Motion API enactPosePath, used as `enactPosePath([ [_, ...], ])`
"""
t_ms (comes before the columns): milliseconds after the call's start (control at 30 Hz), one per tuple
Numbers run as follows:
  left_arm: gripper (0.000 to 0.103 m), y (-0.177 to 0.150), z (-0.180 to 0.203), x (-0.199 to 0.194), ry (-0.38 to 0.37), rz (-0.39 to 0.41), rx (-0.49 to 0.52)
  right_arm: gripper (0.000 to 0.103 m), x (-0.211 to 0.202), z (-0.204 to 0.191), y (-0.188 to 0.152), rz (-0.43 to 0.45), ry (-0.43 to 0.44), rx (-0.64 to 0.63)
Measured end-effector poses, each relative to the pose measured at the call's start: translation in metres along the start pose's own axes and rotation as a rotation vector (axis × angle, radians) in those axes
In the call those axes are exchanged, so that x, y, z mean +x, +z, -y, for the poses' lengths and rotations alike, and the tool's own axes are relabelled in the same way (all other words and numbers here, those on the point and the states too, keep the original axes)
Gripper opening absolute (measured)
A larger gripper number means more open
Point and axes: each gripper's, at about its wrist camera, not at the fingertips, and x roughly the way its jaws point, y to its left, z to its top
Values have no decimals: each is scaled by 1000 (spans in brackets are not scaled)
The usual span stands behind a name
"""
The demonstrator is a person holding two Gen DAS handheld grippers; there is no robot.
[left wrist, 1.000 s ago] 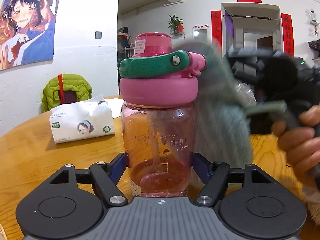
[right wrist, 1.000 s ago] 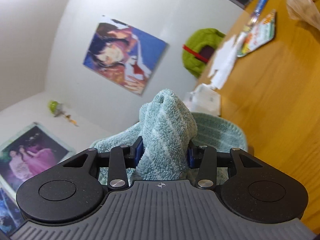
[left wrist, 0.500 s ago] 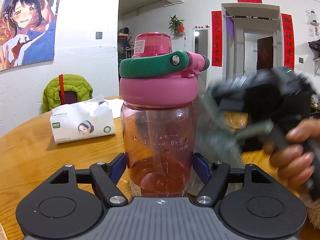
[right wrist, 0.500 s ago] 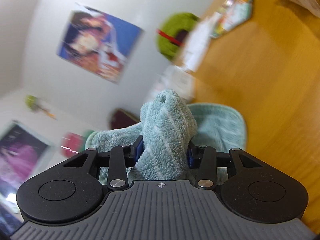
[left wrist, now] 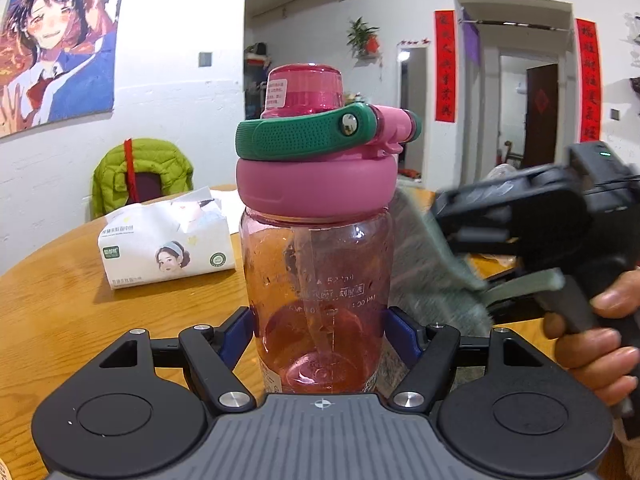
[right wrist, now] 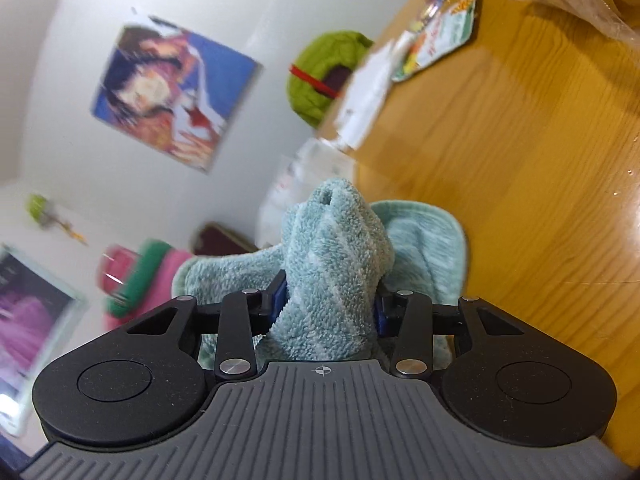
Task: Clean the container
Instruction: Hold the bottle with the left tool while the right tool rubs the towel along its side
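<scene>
the pink water bottle (left wrist: 318,280) stands upright on the wooden table (left wrist: 60,300), long axis vertical, its pink lid and green carry handle (left wrist: 304,136) on top, the spout end turned to the right. the left gripper (left wrist: 320,332) has its jaws spread wide and clamped on the bottle's lower body, blue pads pressing both sides. the right gripper (right wrist: 328,304) has its jaws closed on a bunched teal towel (right wrist: 340,248), which in the left view sits blurred against the bottle's right side. a hand (left wrist: 596,340) holds that gripper's grip. a tissue pack (left wrist: 164,240) lies well behind on the left.
</scene>
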Motion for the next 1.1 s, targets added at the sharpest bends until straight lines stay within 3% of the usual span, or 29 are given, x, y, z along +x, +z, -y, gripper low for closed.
enactPosePath([
  [367, 70, -9, -1, -10, -14, 35, 17, 46, 0, 2, 2, -3, -26, 2],
  [400, 70, -9, -1, -10, -14, 36, 18, 41, 0, 2, 2, -3, -28, 2],
  [567, 70, -11, -4, -11, -25, 39, 8, 45, 0, 3, 3, -5, -40, 3],
  [600, 72, -11, -3, -12, -21, 33, 7, 46, 0, 3, 3, -5, -43, 3],
  [667, 90, -11, 0, -14, -1, 10, 14, 48, -1, 4, 4, -6, -47, 3],
  [700, 91, -11, 3, -18, 14, 8, 15, 48, -1, 4, 4, -6, -50, 3],
  [833, 90, -10, 10, -33, 31, 27, 3, 48, -1, 4, 5, -7, -59, 4],
  [967, 74, -11, 11, -32, 15, 23, 6, 48, -1, 5, 5, -8, -68, 5],
  [1100, 72, -13, 6, -28, 12, 44, 3, 48, -1, 6, 6, -9, -78, 5],
])
